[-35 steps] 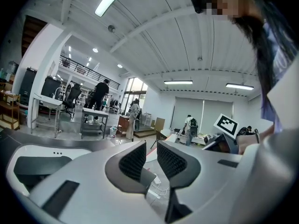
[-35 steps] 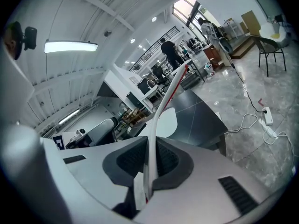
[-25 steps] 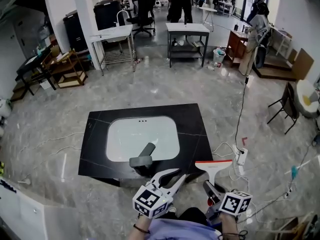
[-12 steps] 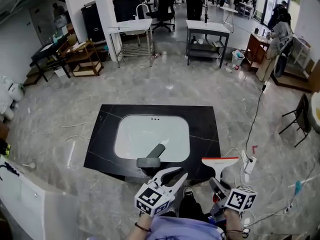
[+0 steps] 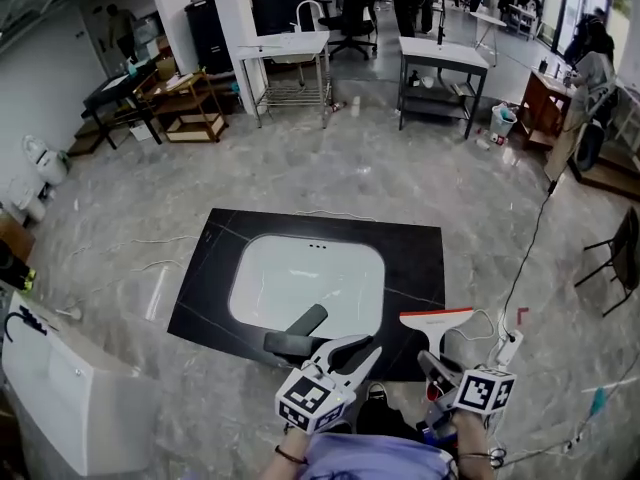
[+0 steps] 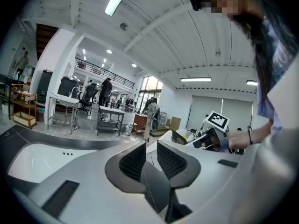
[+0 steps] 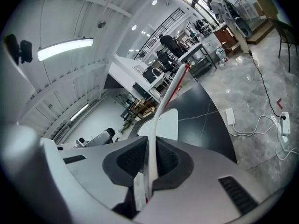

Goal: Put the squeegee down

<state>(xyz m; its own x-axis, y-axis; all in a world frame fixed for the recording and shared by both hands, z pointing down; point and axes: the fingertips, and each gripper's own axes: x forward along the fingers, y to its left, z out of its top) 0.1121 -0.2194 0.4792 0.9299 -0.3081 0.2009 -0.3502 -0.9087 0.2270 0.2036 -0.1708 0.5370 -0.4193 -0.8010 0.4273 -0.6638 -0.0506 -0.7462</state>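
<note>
In the head view my right gripper [image 5: 433, 361] is shut on the handle of a white squeegee [image 5: 437, 319] with a red edge. The blade stands up and away from me, over the near right corner of the black countertop [image 5: 412, 258]. In the right gripper view the squeegee [image 7: 169, 91] runs straight out from between the pads of my right gripper [image 7: 150, 161]. My left gripper [image 5: 372, 348] hovers by the grey faucet [image 5: 294, 331] at the counter's near edge. Its jaws are shut with nothing in them, as the left gripper [image 6: 150, 156] view shows.
A white sink basin [image 5: 305, 270] is set in the countertop. A white cabinet [image 5: 60, 393] stands at the near left. A power strip [image 5: 508, 347] and cables lie on the floor to the right. Tables [image 5: 440, 53] and shelving stand far behind.
Both grippers have moved forward toward the countertop, which now lies closer beneath them. The squeegee stays held in the right gripper, its blade nearer the counter's corner.
</note>
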